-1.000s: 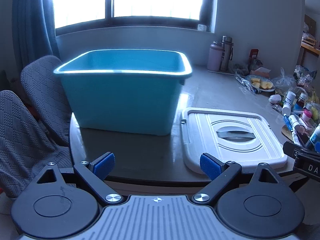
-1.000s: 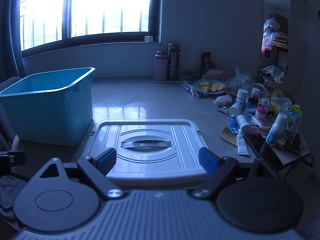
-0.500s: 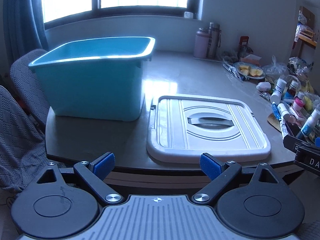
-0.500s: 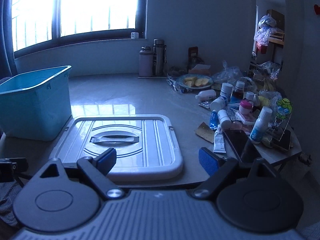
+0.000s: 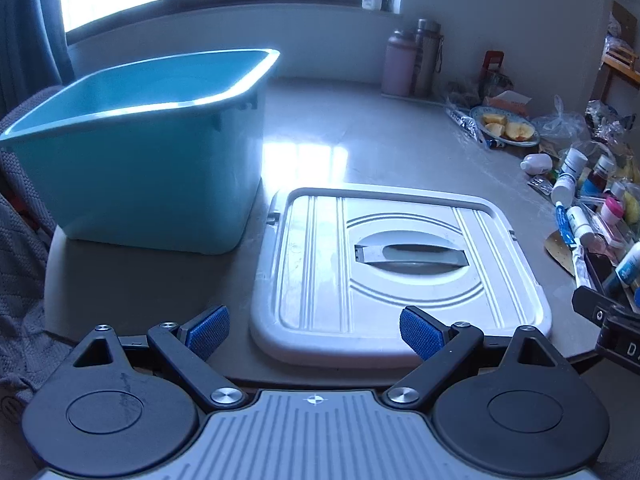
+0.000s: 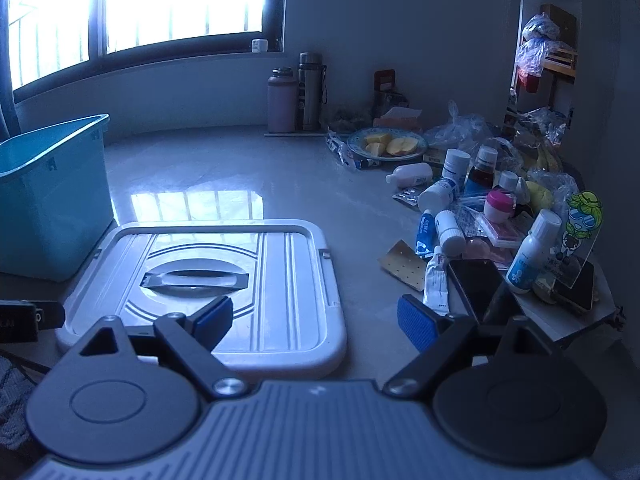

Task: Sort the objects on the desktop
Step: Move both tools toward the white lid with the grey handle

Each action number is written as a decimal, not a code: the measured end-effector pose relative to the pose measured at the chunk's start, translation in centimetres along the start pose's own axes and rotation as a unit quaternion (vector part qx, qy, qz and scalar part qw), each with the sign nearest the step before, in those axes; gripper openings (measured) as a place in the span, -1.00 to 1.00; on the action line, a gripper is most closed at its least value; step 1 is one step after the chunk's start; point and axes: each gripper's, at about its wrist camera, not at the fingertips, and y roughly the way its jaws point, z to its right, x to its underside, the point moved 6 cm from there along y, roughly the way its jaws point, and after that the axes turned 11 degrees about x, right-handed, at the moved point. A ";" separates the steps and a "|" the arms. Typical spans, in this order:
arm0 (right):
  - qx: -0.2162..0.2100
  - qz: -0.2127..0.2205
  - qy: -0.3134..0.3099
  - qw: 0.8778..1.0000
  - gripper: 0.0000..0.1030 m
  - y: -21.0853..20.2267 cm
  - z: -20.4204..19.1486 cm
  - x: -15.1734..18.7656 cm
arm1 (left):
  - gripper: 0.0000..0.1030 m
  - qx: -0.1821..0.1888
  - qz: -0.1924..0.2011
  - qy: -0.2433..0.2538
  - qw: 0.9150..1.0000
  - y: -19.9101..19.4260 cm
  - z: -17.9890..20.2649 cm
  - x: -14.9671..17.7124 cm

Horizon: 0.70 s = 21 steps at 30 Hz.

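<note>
Teal plastic bin [image 5: 136, 148] is parked on the desk [image 5: 360, 128], ahead and to the left of the left hand-held gripper [image 5: 316, 330], whose blue pads are spread wide with nothing held between them. A white lid [image 5: 400, 272] is laid flat right in front of it, just beside the bin. Same deal for the right hand-held gripper [image 6: 316, 320]: jaws wide apart, nothing gripped, hovering at the near edge of the desk. The clutter to be sorted is piled ahead and to its right: white bottles [image 6: 448, 228], a white tube [image 6: 436, 280], a dark phone [image 6: 476, 284], a pink-capped jar [image 6: 498, 206]. A plate of fruit [image 6: 386, 144] is seen further back.
</note>
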 end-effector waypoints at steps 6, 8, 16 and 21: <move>-0.020 -0.032 -0.008 0.999 0.74 3.7 -1.0 -1.3 | 0.82 -0.012 -0.036 -0.008 0.999 3.9 -0.5 -2.5; -0.024 -0.046 -0.013 0.999 0.74 4.9 -1.5 -1.8 | 0.82 -0.012 -0.050 -0.013 0.999 5.2 -0.8 -2.9; -0.045 -0.103 -0.026 0.993 0.74 10.4 -3.3 -2.9 | 0.82 -0.012 -0.109 -0.034 0.993 10.4 -2.1 -4.6; -0.049 -0.135 -0.042 0.989 0.74 13.4 -4.4 -3.2 | 0.82 -0.014 -0.143 -0.049 0.988 14.6 -2.1 -5.1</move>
